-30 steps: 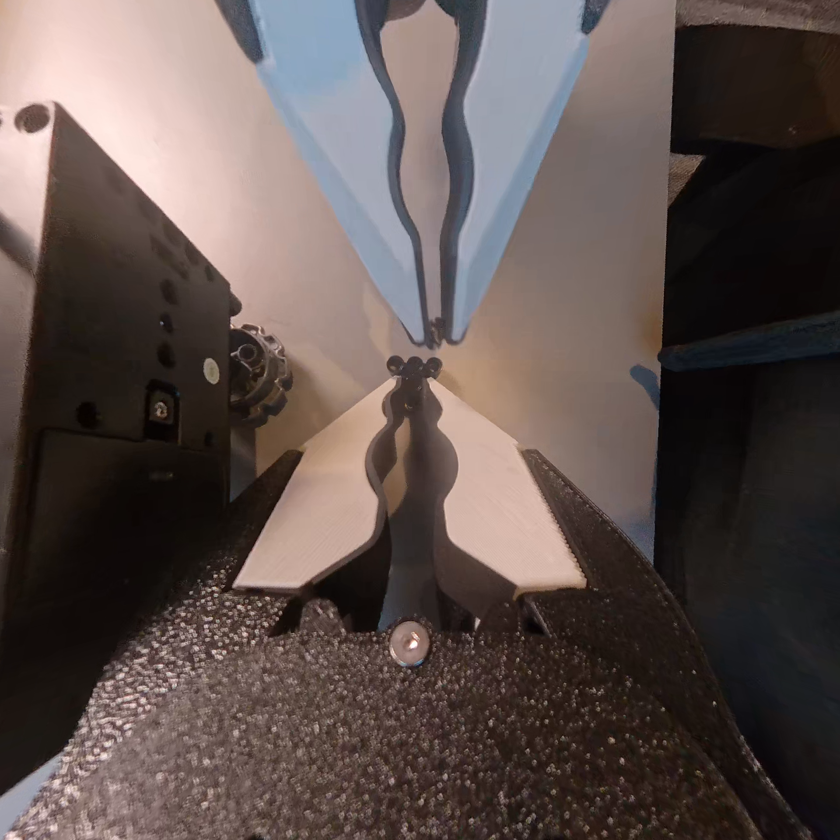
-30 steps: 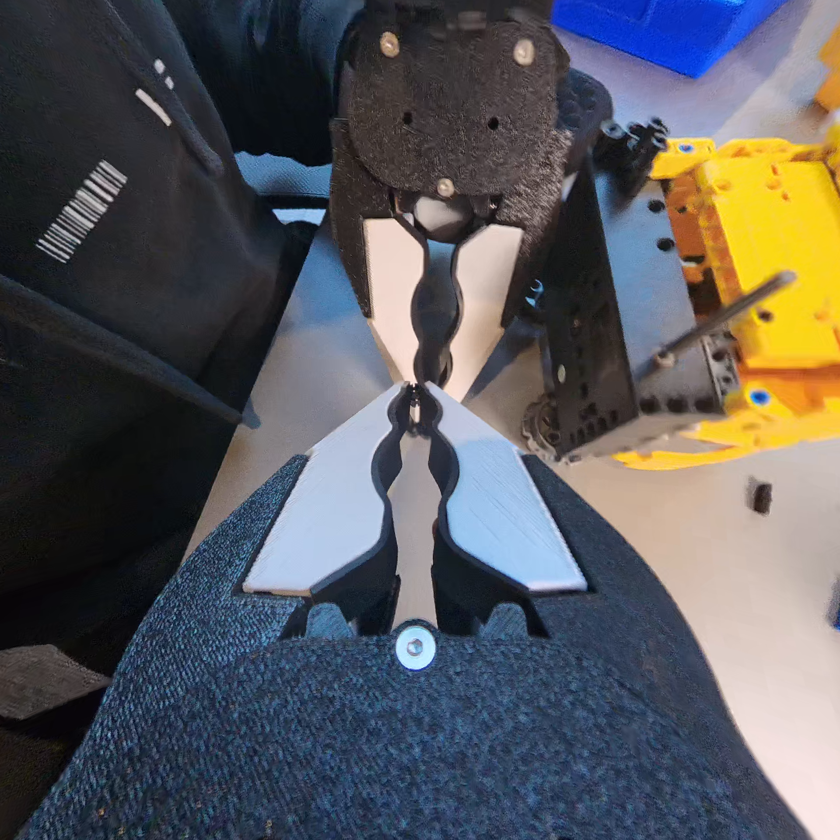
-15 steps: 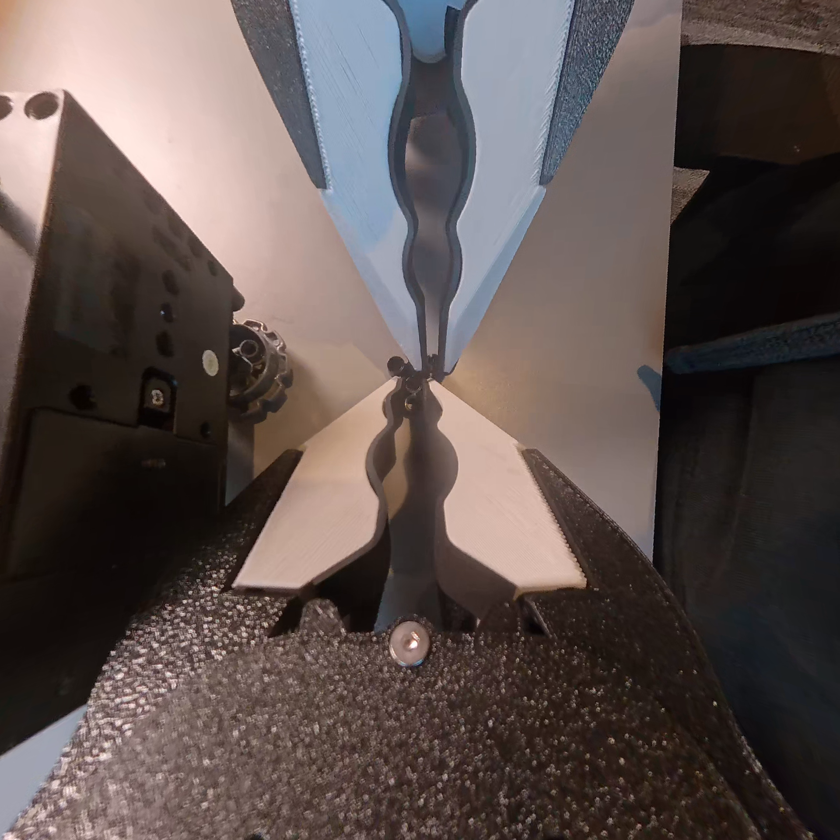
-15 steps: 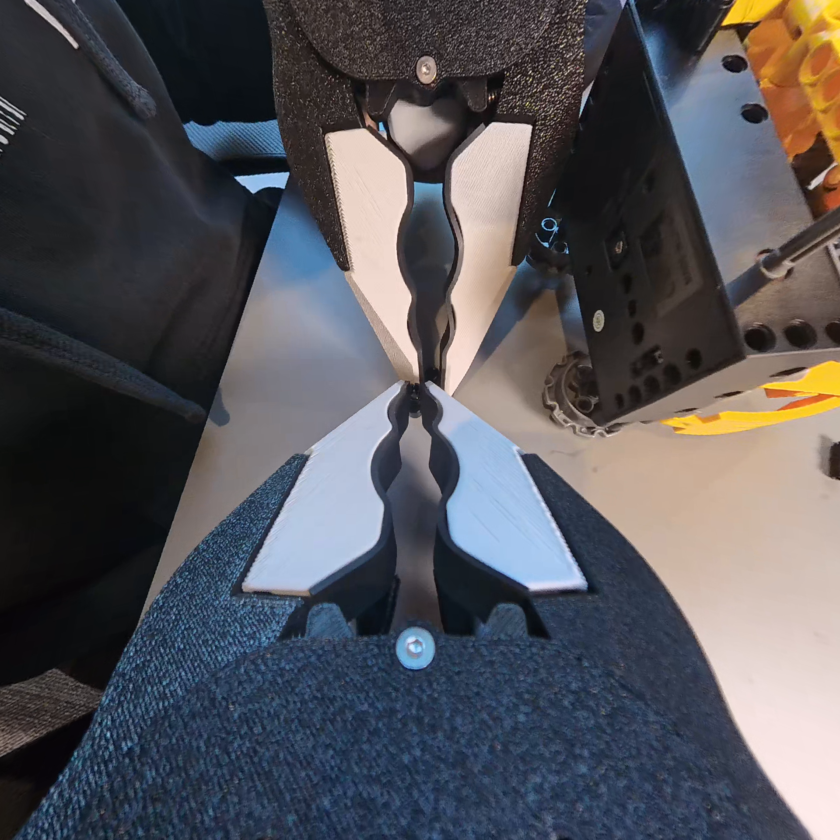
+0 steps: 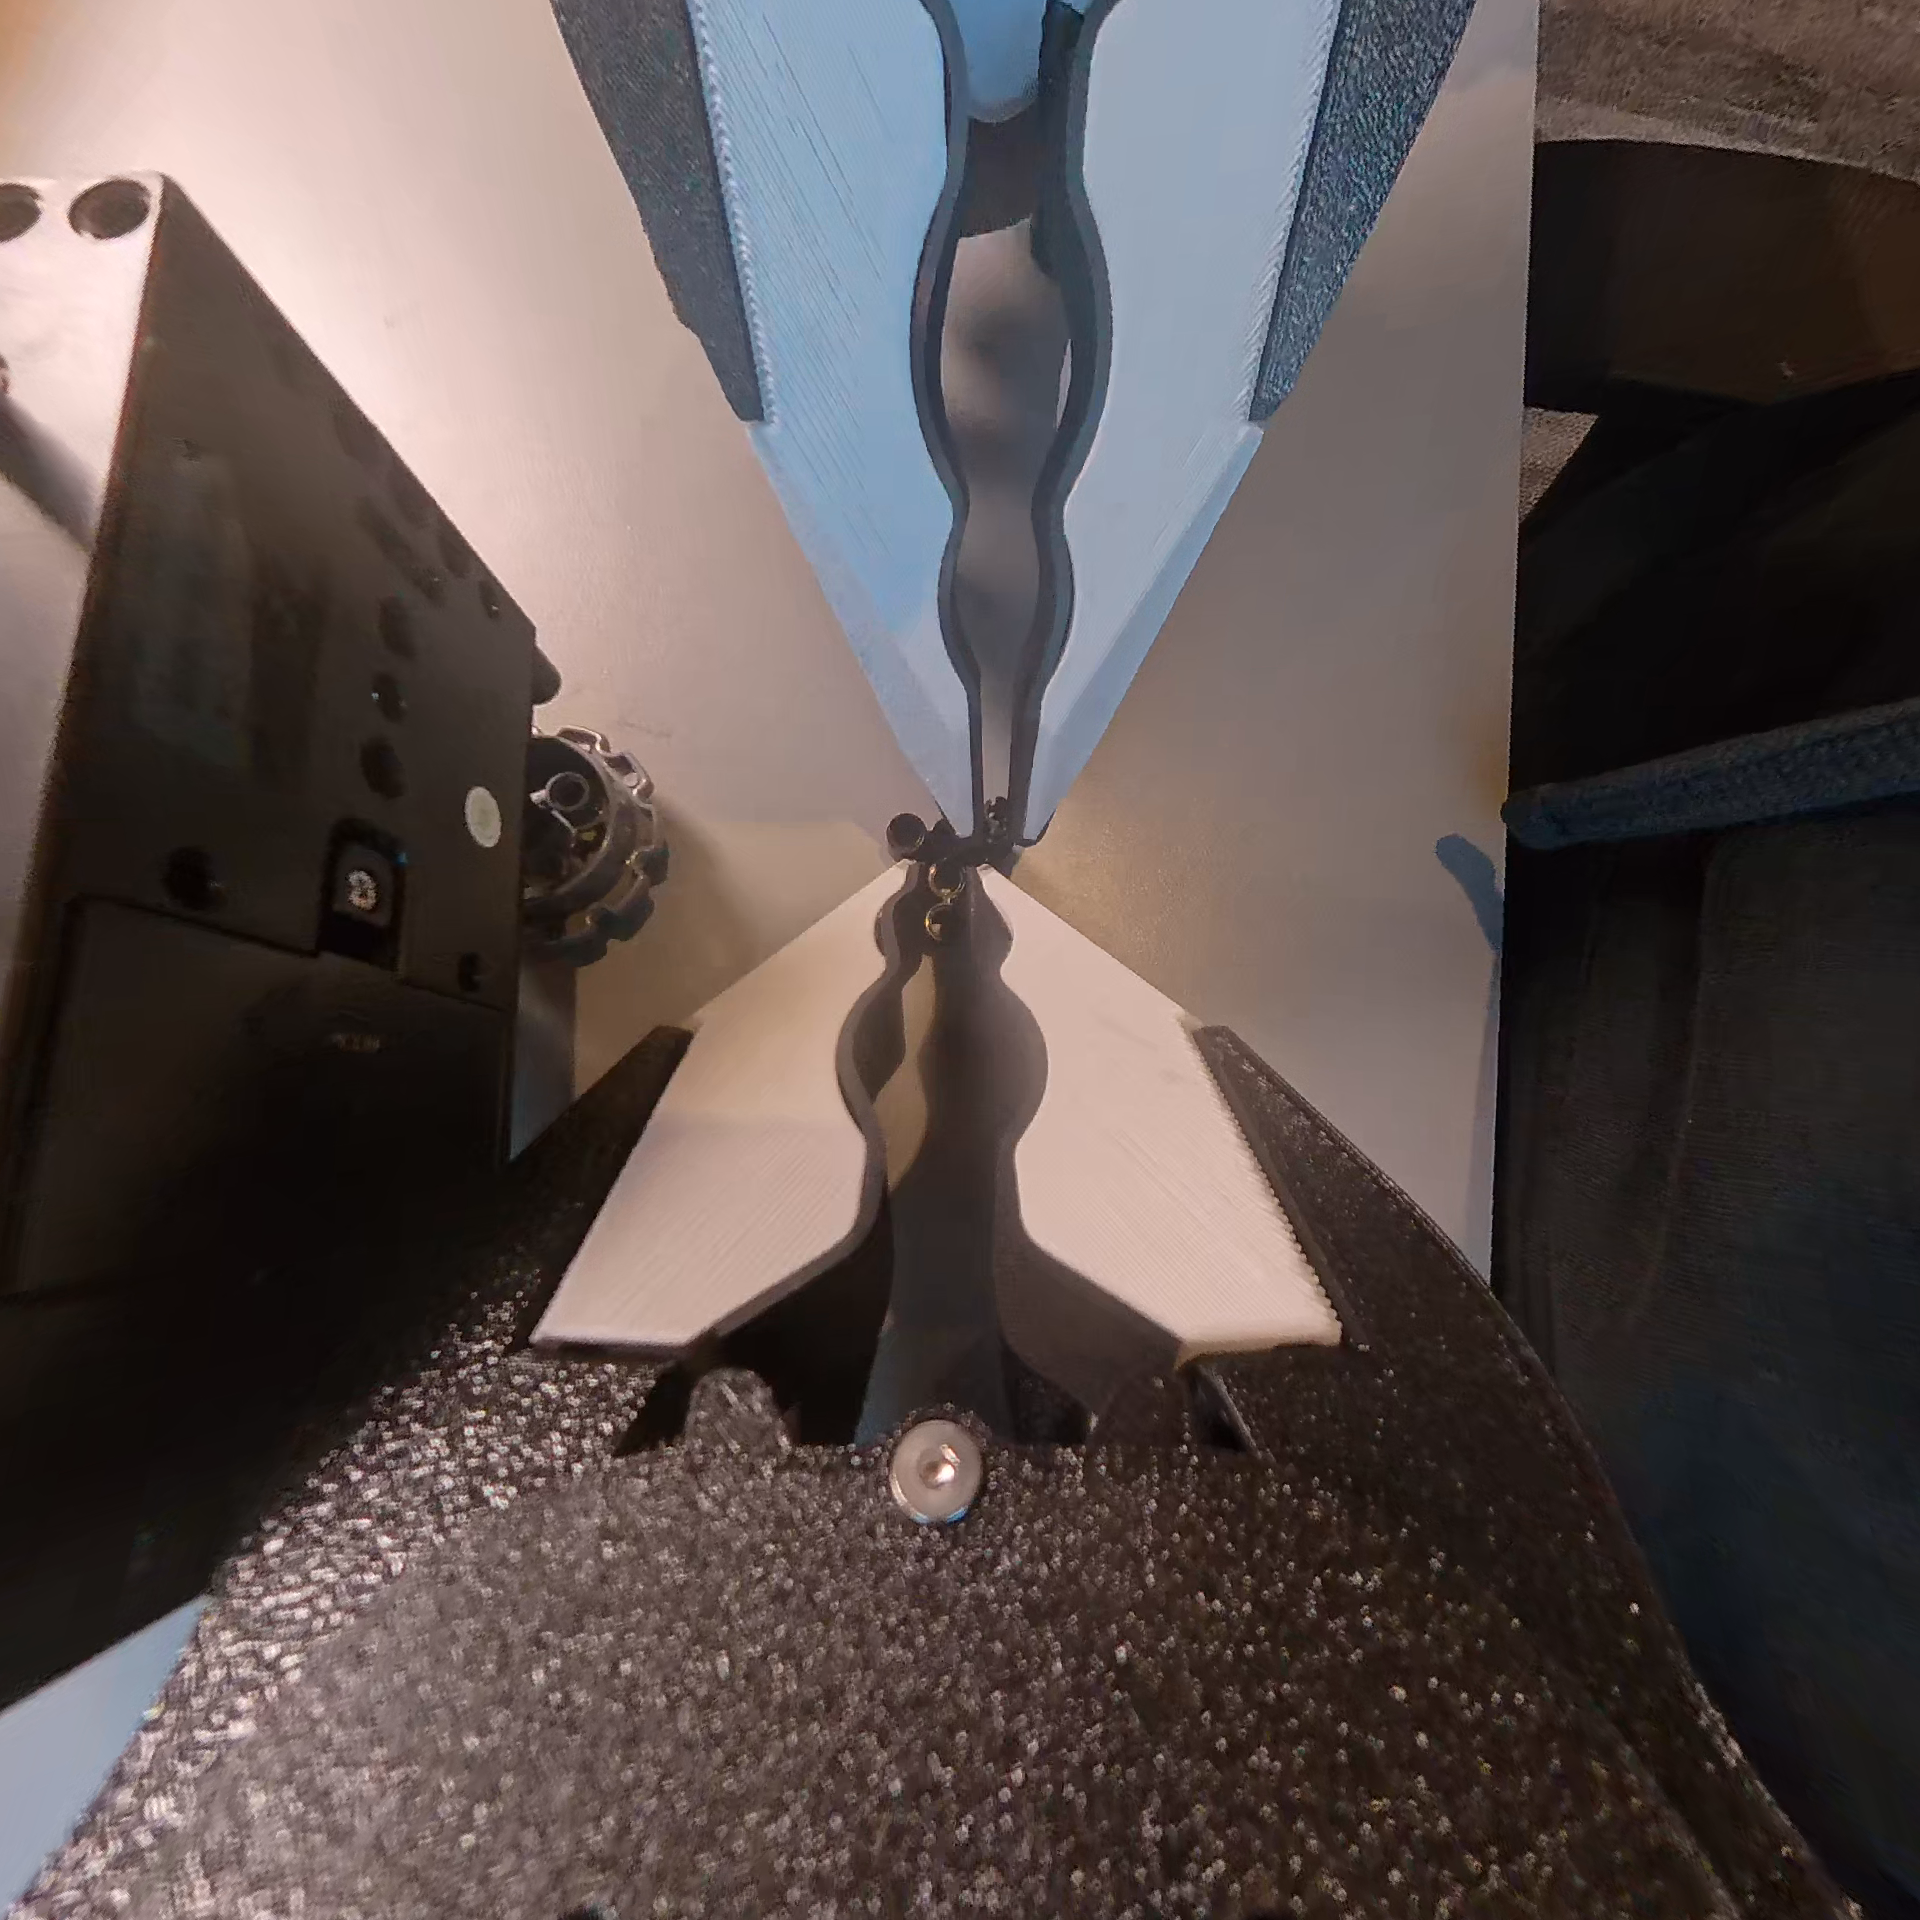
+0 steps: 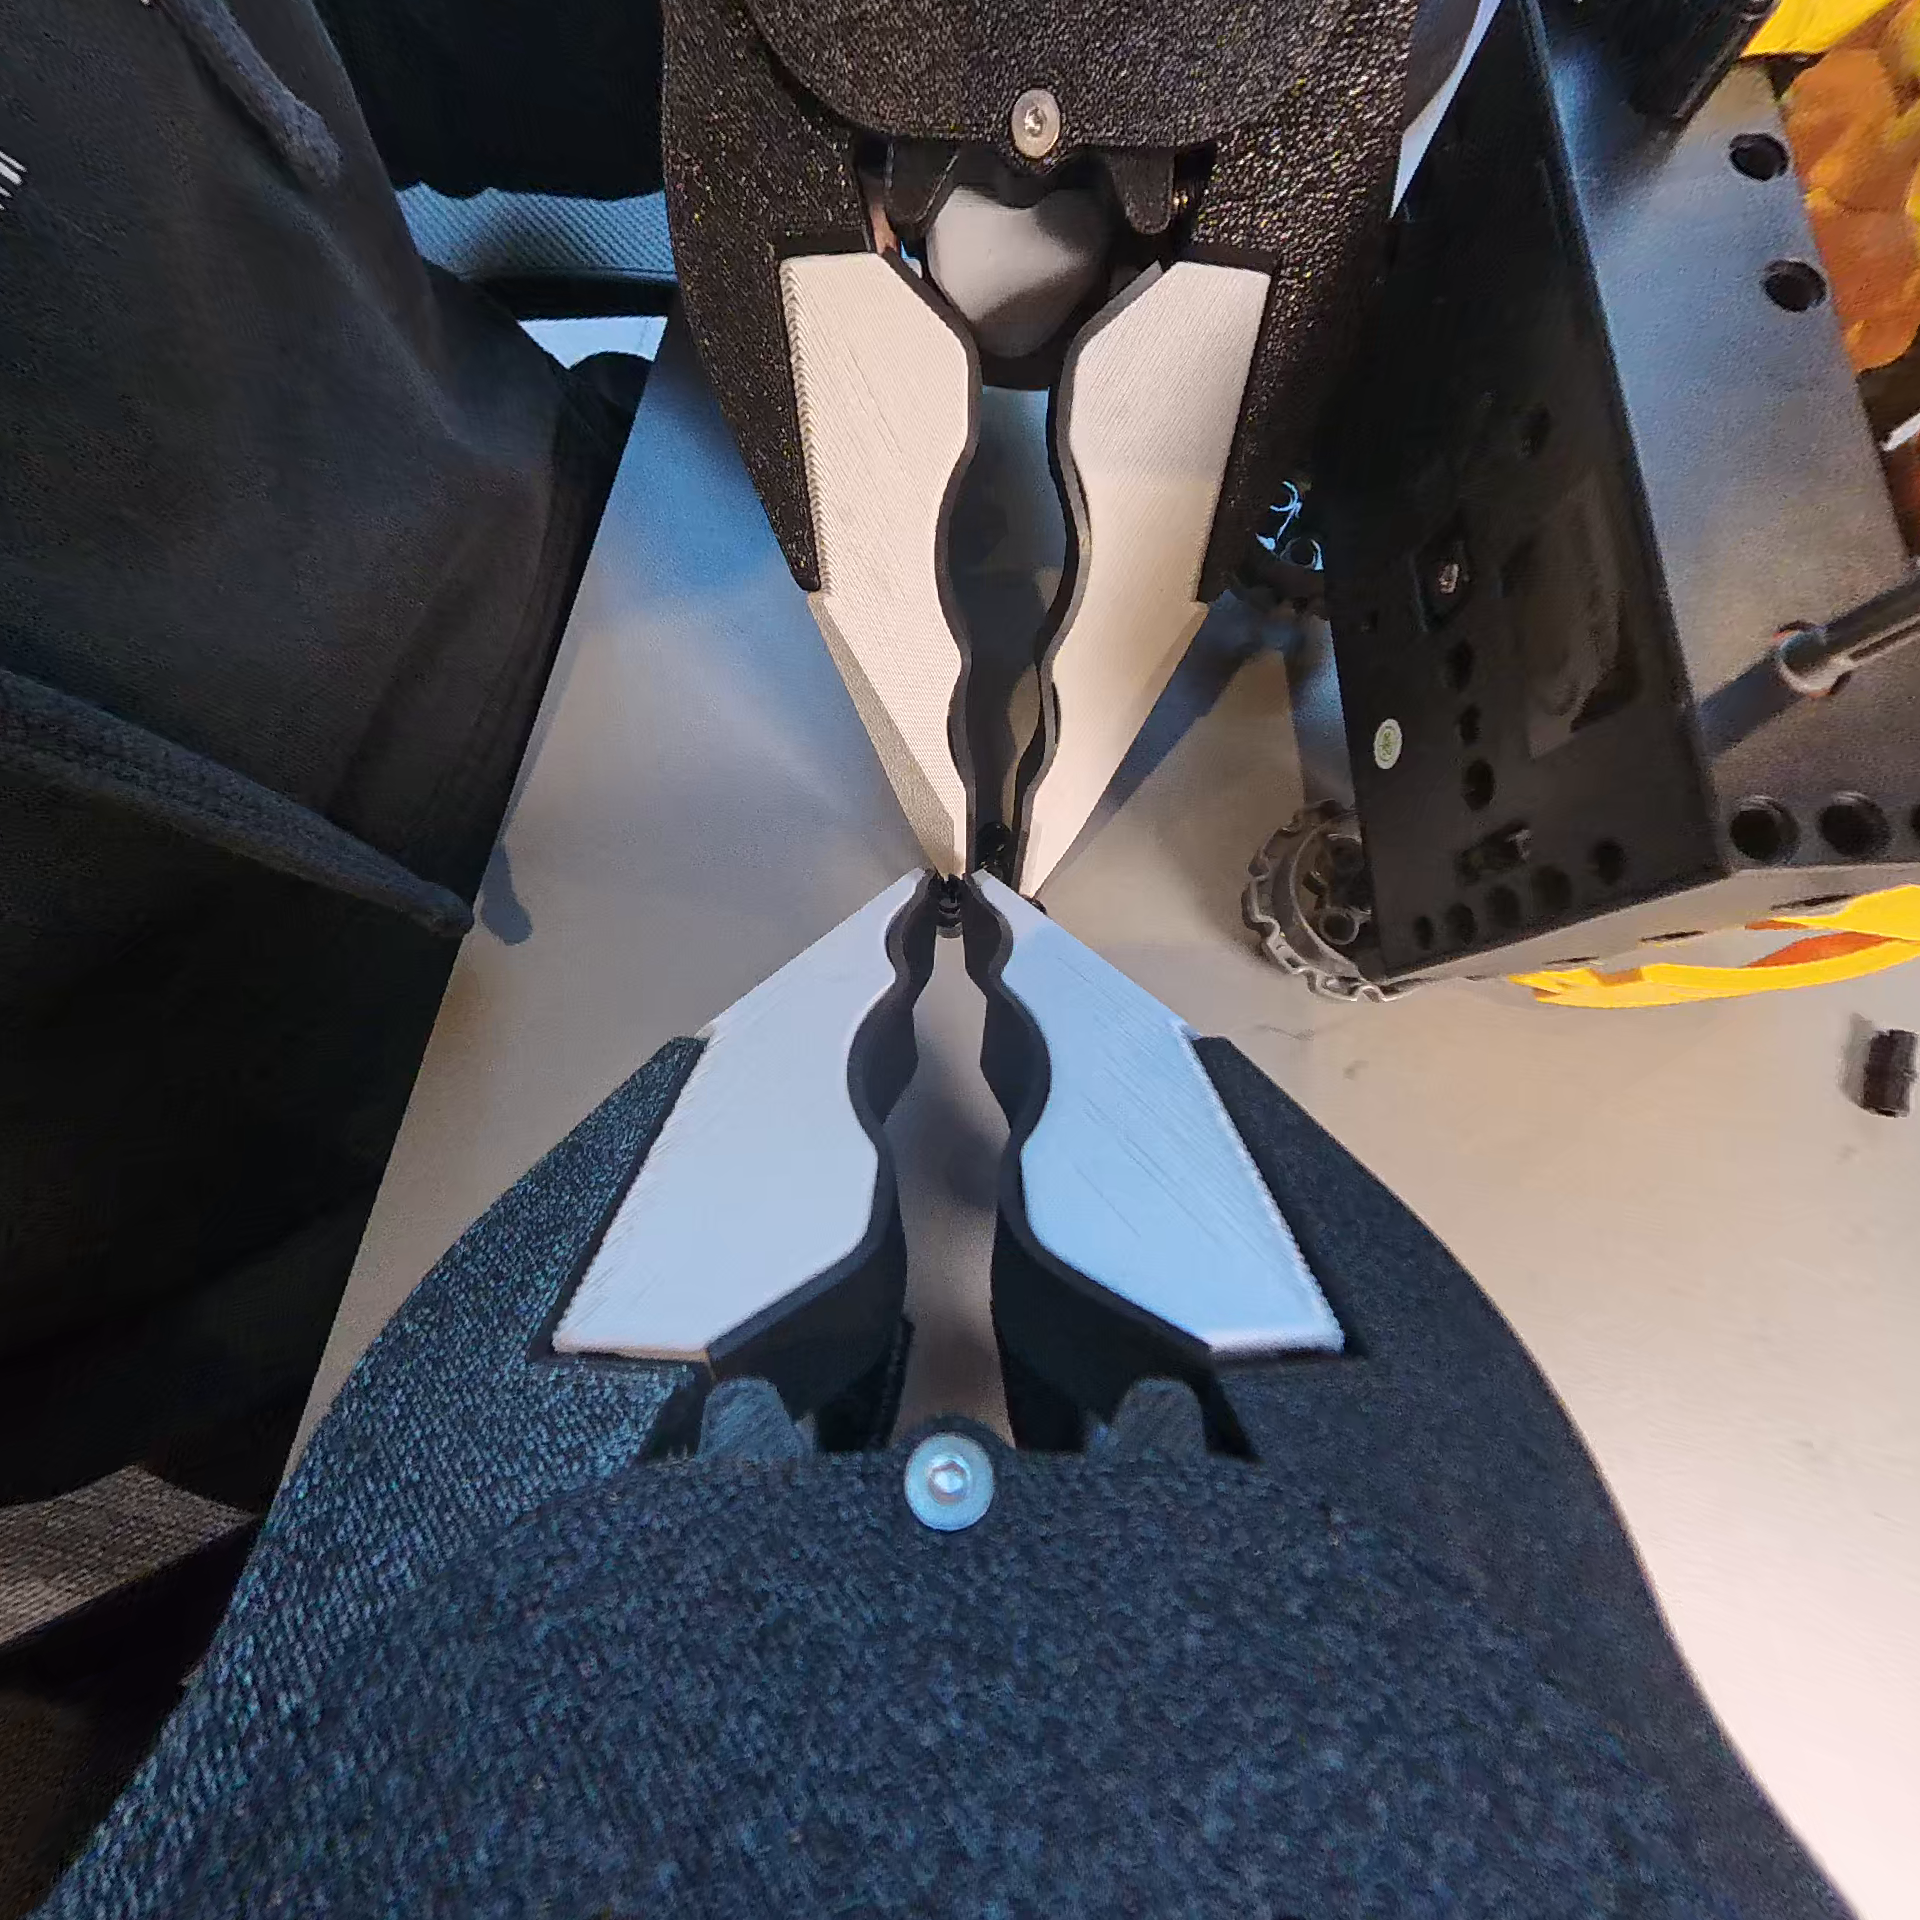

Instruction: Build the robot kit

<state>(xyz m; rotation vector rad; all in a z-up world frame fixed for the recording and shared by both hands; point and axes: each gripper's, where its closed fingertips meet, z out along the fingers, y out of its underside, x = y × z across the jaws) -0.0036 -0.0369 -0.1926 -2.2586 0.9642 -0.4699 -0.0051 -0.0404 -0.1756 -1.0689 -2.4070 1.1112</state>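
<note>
Left wrist view shows my left gripper (image 5: 956, 883) pinching a small black piece (image 5: 940, 862) with round holes, its tips pressed together on it. My right gripper (image 5: 1003, 821) meets it tip to tip from the far side, jaws nearly closed on the same piece (whether it truly grips or only touches, I cannot tell). All this sits just above a pale grey table (image 5: 644, 436), smooth and matte, warm light falling on its left part. A black box (image 5: 260, 727) with holes stands to the left, a toothed wheel (image 5: 597, 847) touching its side. From the right wrist view, yellow parts (image 6: 1704, 971) lie under the box, and dark cloth (image 6: 208, 623) fills the table's edge.
</note>
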